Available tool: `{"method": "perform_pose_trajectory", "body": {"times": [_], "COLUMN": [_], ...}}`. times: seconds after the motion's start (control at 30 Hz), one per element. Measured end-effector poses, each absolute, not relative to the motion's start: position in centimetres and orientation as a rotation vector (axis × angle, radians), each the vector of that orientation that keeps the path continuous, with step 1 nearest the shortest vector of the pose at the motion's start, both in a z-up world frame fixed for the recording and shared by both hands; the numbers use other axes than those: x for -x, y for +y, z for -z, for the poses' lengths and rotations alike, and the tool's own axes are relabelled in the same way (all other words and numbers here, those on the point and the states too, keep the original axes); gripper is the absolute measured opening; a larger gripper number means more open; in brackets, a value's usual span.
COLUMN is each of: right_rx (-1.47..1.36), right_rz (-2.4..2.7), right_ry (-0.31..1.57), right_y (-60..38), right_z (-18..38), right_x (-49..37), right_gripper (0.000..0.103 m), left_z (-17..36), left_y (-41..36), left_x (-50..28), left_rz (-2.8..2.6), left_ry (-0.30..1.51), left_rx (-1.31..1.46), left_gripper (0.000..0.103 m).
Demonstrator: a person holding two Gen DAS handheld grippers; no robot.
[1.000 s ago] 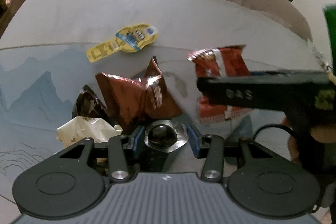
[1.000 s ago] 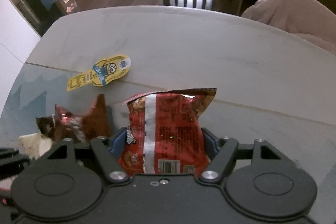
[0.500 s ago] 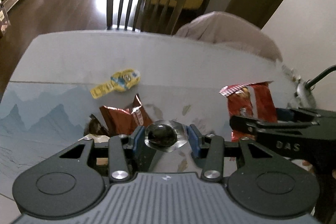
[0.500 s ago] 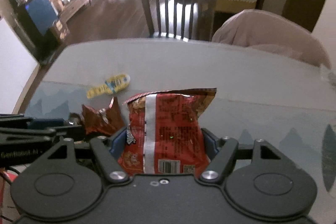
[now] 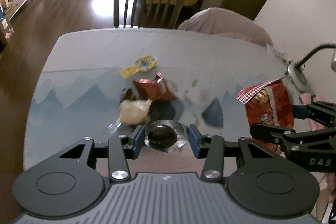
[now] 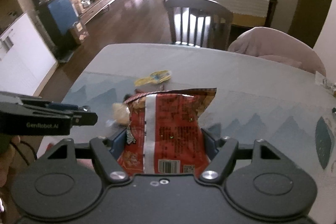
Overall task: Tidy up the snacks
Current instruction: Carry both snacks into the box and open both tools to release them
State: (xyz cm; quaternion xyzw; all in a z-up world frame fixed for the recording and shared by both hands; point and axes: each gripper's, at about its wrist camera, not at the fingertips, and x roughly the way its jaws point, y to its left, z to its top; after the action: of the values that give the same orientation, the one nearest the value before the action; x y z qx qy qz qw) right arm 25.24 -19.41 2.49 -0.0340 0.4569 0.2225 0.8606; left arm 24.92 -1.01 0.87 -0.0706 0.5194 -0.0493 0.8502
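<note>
Both loads have been lifted clear of the surface (image 5: 88, 51): left hand-held gripper (image 5: 166, 135) clamps a foil-sealed jelly cup (image 5: 162, 134), right hand-held gripper (image 6: 162, 140) clamps the red snack bag (image 6: 168, 125), leaving the remaining wrappers (image 5: 147, 96) below for later sorting.

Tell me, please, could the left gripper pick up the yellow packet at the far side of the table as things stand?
Probably not yet. The left gripper is shut on a foil-sealed cup, so it has no free grasp, and the brown wrapper pile lies between it and the yellow packet.

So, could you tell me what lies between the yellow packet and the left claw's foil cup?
In the left wrist view, between the yellow packet and foil cup: a red-brown wrapper and cream packet.
</note>
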Motion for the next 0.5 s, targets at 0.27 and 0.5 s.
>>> {"method": "perform_pose_trajectory", "body": {"times": [0.27, 0.5], "right_rx": [0.071, 0.087], "right_rz": [-0.525, -0.582], "right_ry": [1.000, 1.062], "right_y": [-16.7, -14.1], "right_z": [-1.8, 0.3], "right_x": [-21.1, -17.4], "right_gripper": [0.073, 0.073], "left_z": [-0.6, 1.9], "left_y": [1.4, 2.8], "left_x": [-19.7, -16.0], "left_rz": [0.089, 0.096], "left_ry": [1.162, 1.239], "left_rx": [0.106, 0.102], "left_gripper": [0.044, 0.044]}}
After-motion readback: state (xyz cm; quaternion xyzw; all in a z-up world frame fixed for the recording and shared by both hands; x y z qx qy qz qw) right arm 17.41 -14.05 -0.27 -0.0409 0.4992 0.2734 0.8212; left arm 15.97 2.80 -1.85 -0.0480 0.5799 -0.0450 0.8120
